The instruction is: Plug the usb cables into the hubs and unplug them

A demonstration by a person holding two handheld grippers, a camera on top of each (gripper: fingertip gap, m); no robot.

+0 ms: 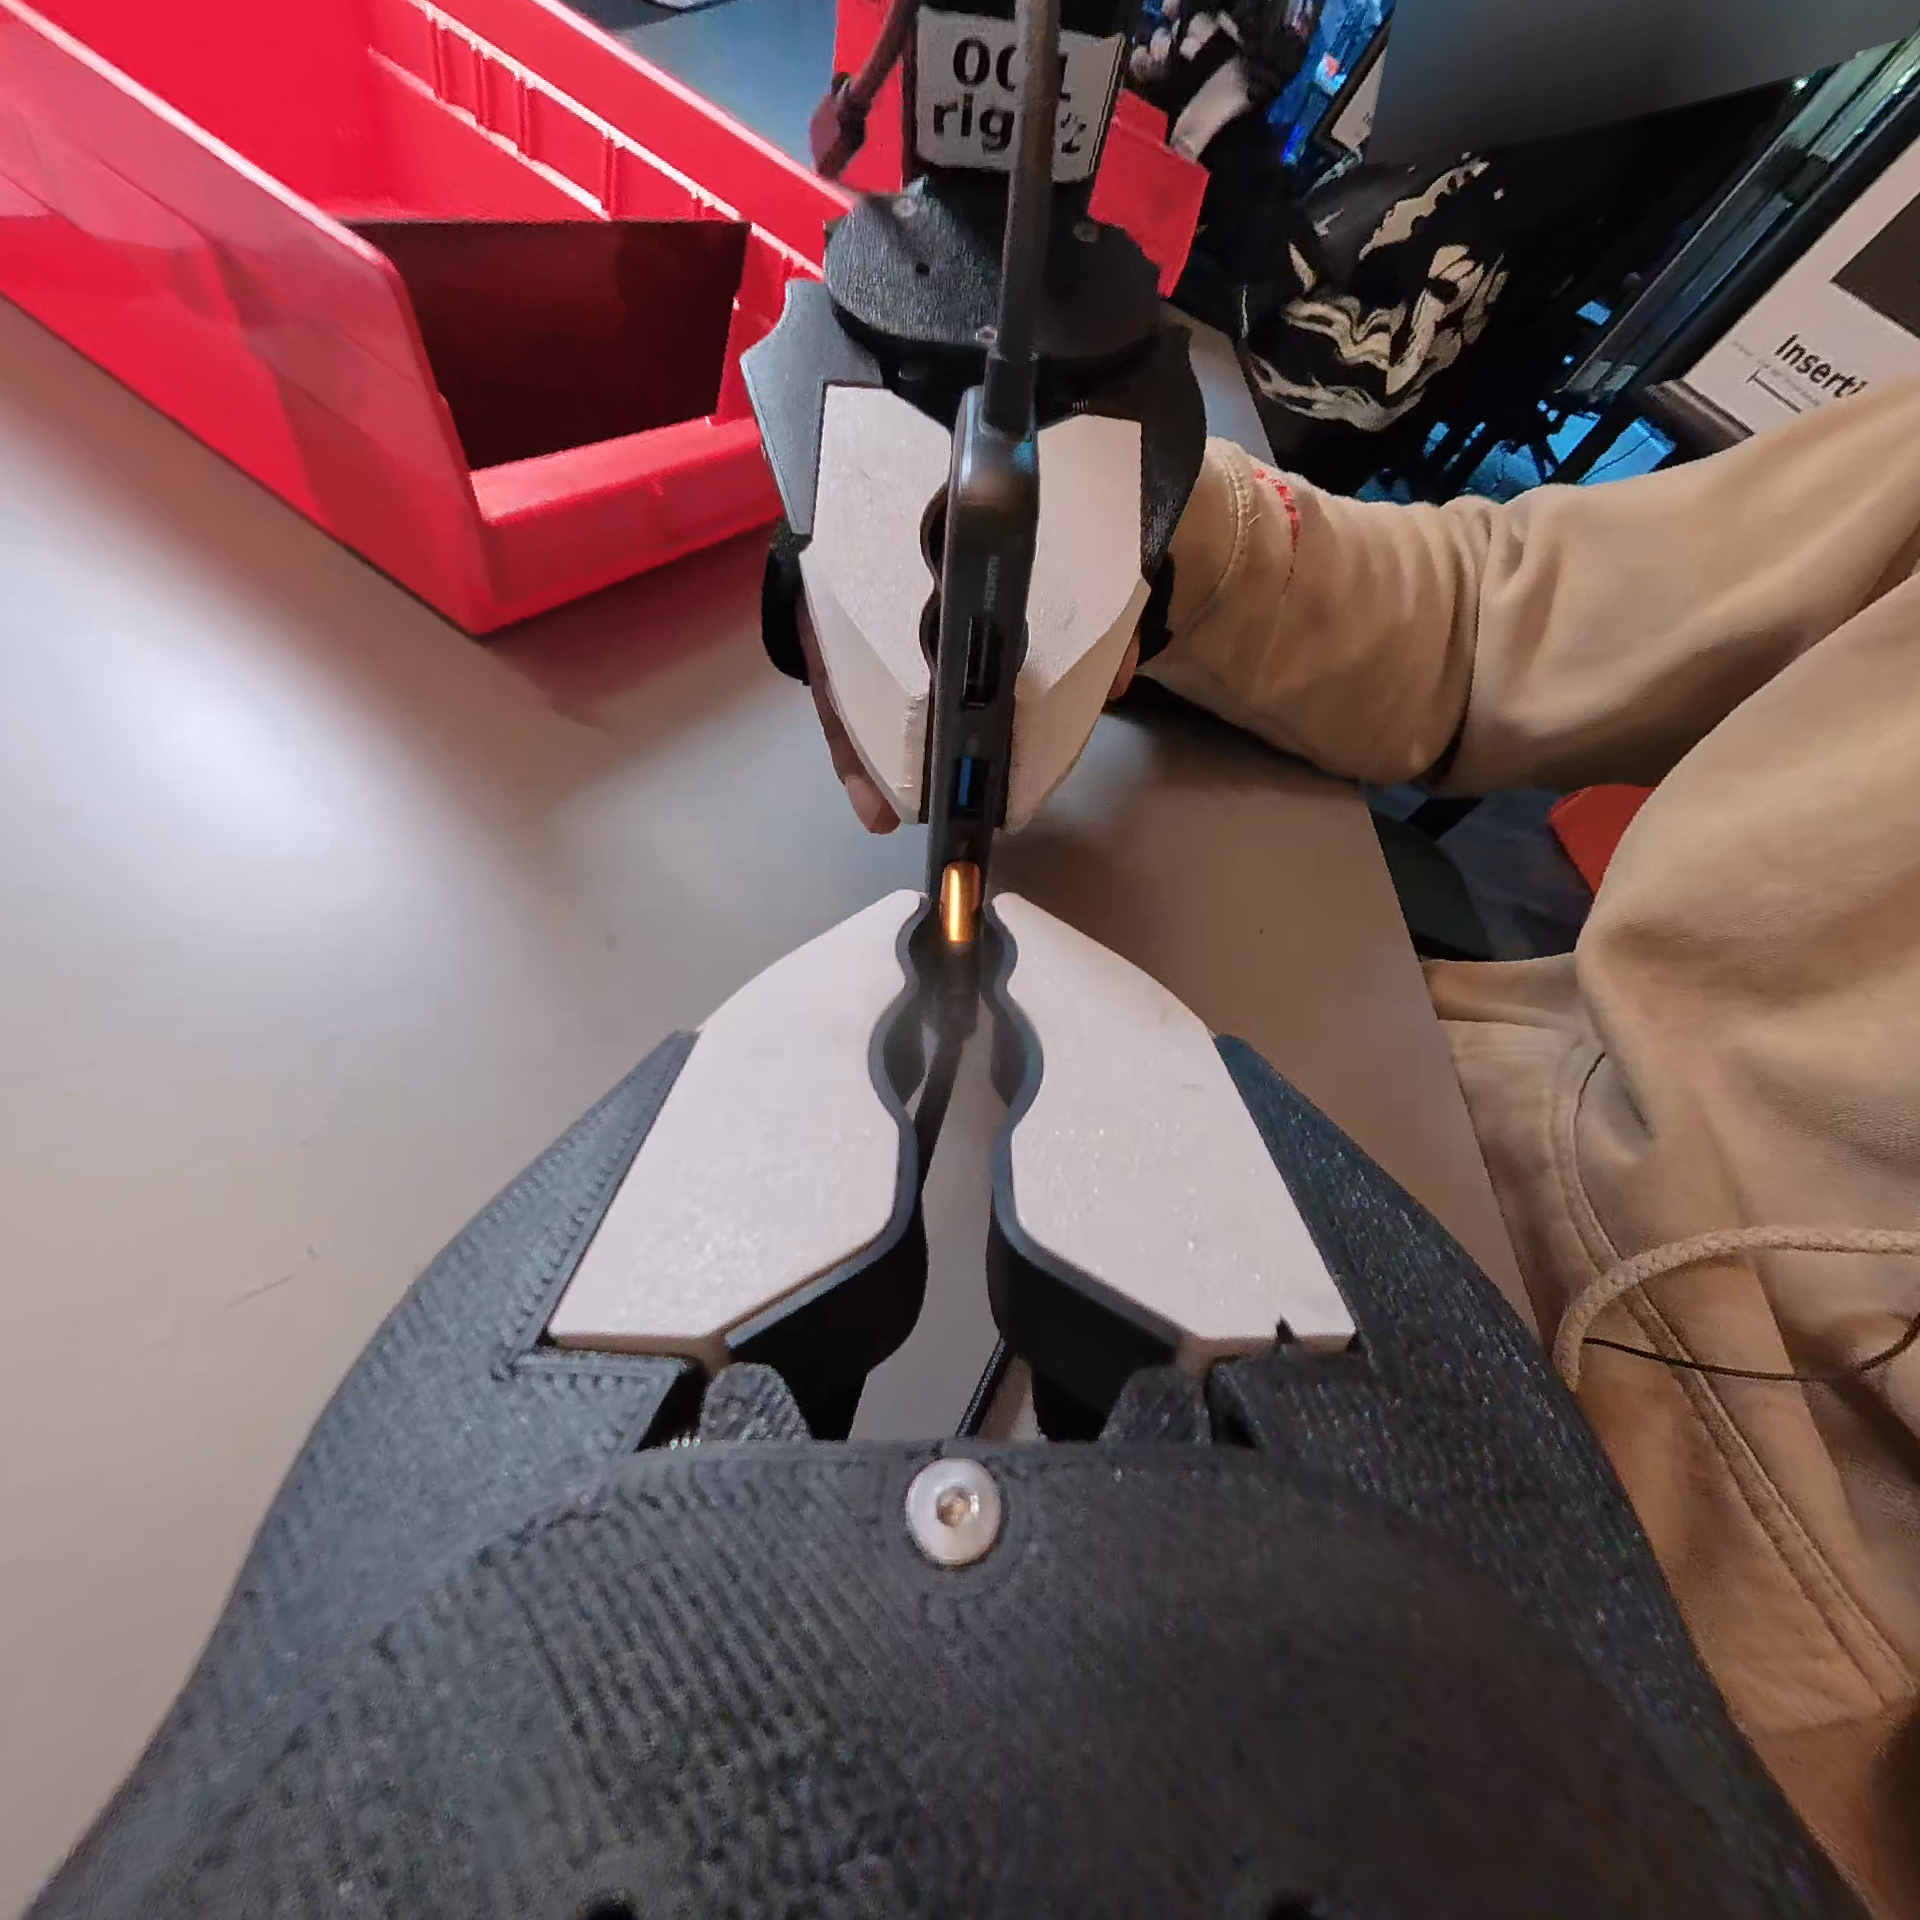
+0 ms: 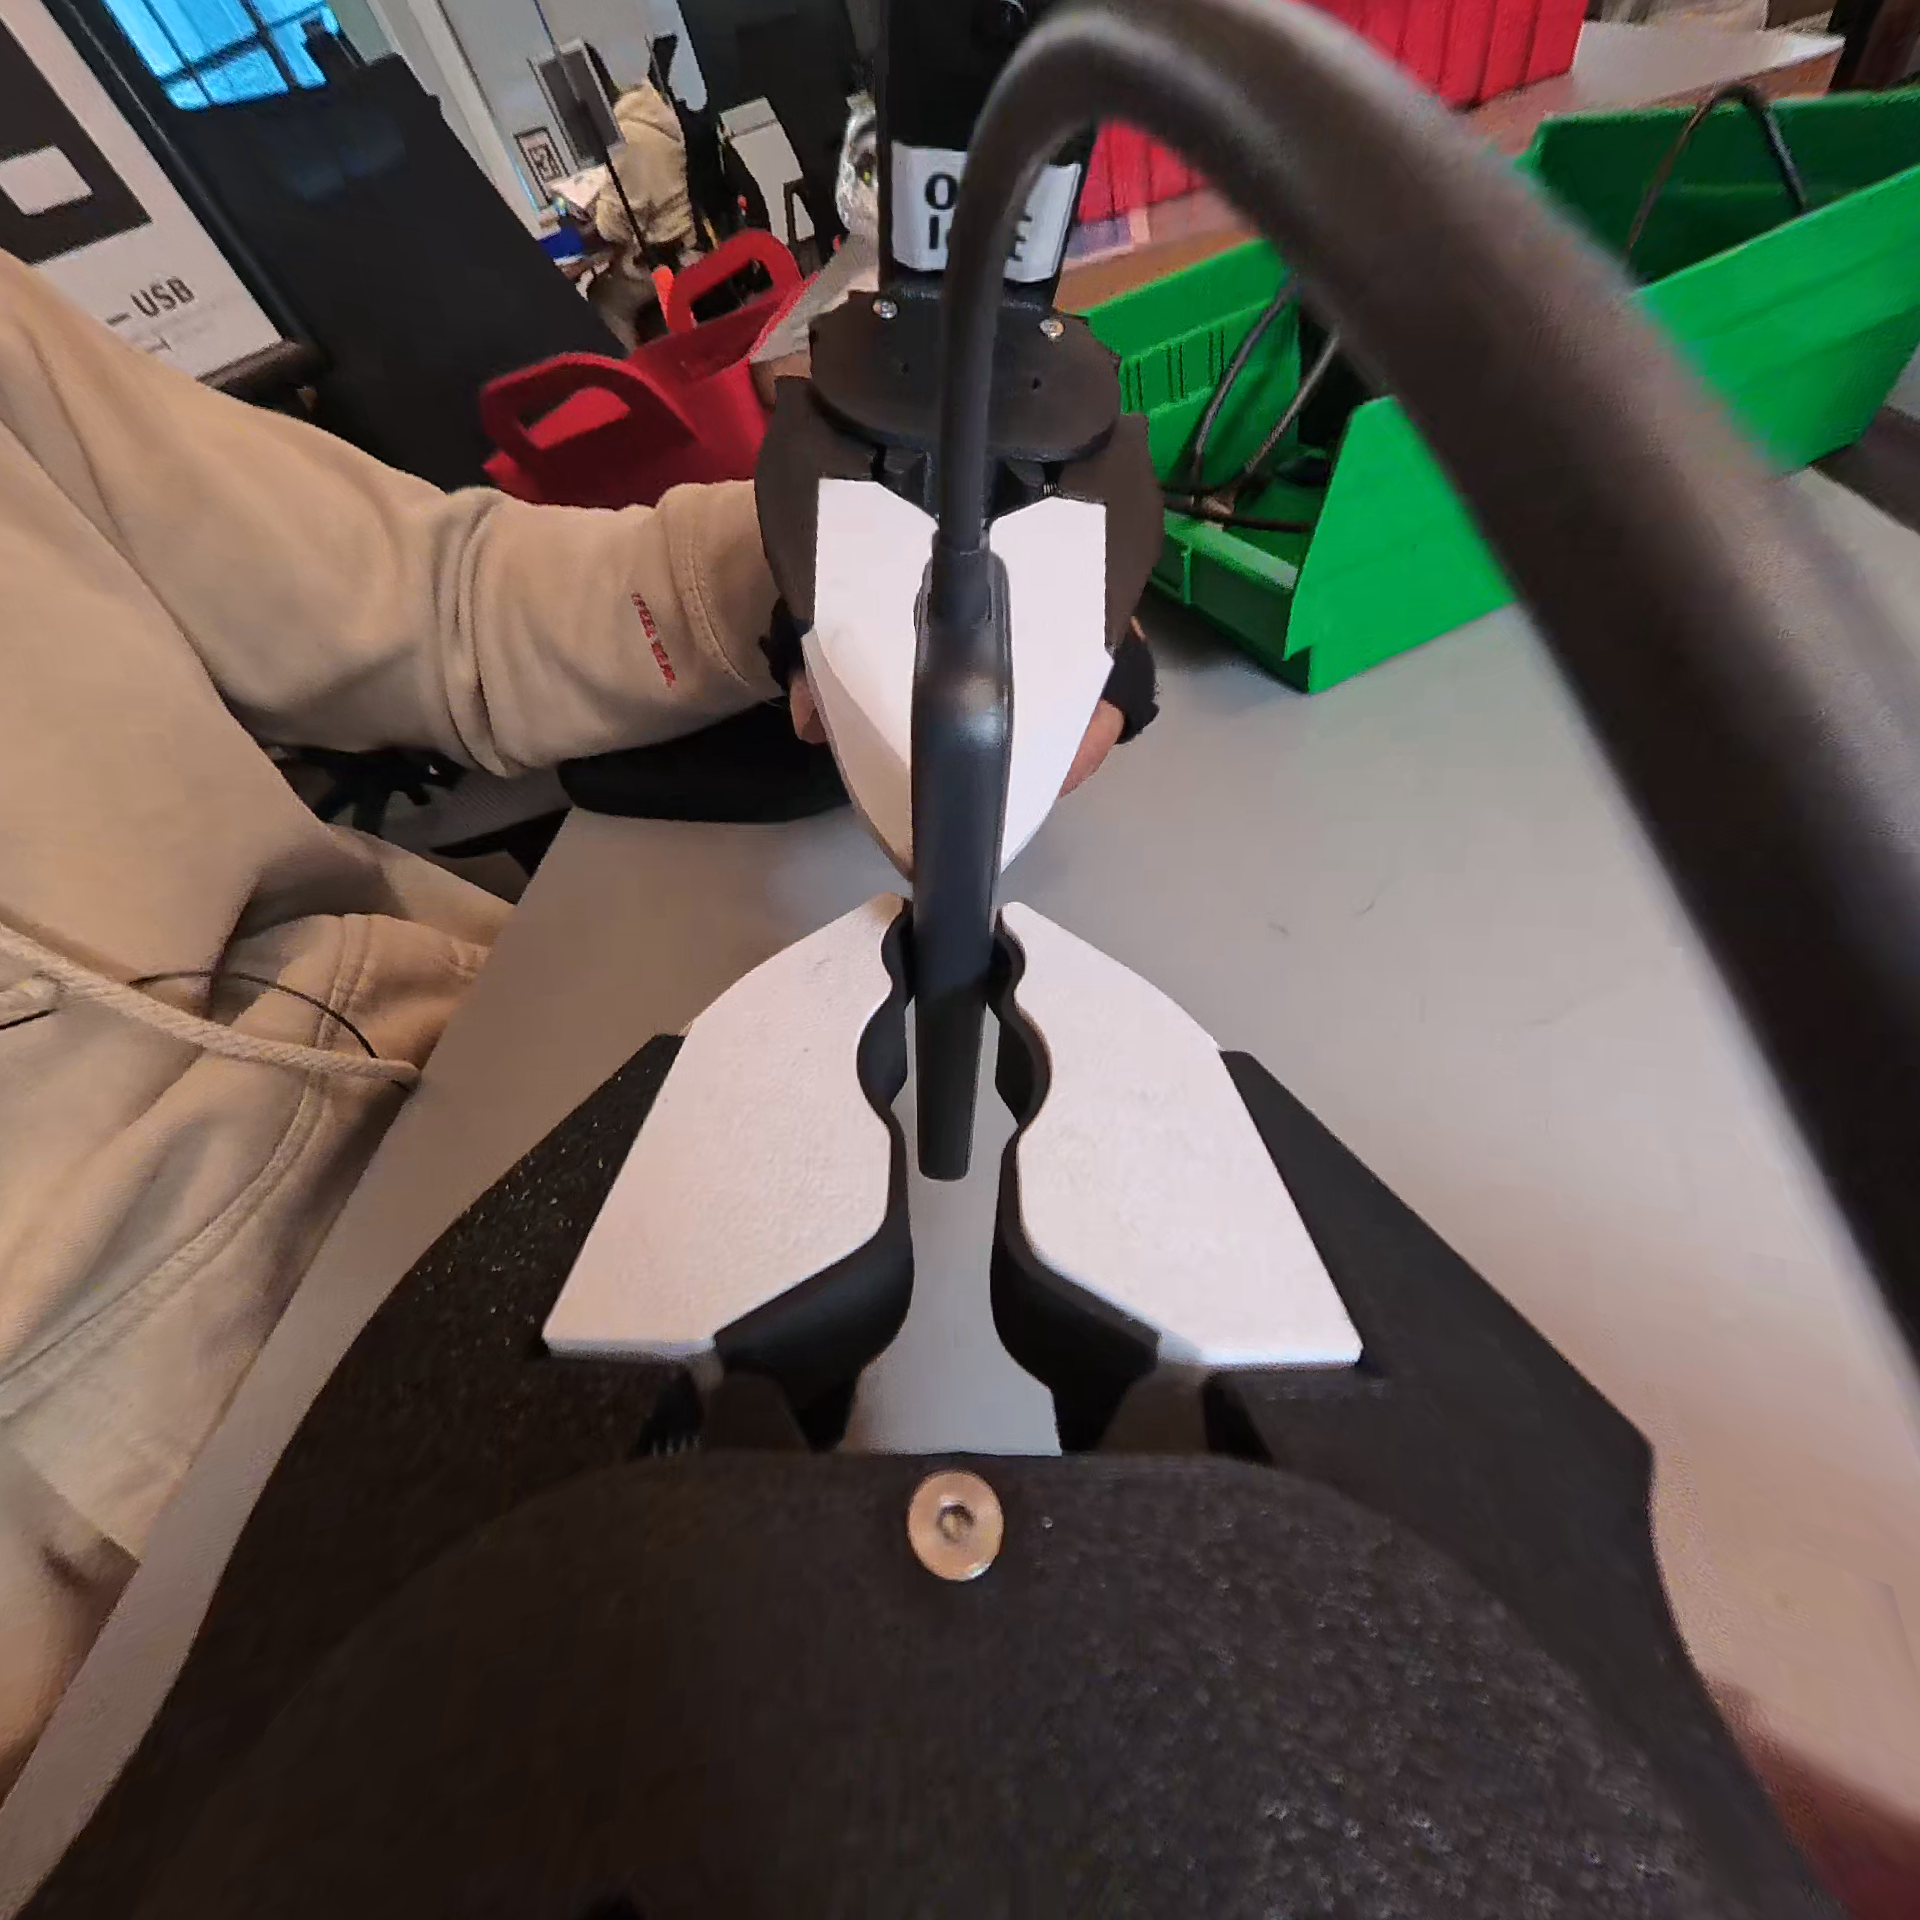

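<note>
**Plug lined up at the hub**

The USB plug (image 1: 956,906), shiny orange-gold metal, sits right at the dark slim hub (image 1: 982,582), held in the air over the grey table (image 1: 260,831). It looks light and rigid with a floppy cable, so grab the plug body, not the cord. The left gripper (image 1: 956,914) is pinching the plug; the right gripper (image 2: 951,935) is clamped on the hub. A red bin (image 1: 312,260) sits behind.

Workshop, grey bench (image 2: 1455,987), red bin (image 1: 312,312), green bins (image 2: 1403,540)
</note>
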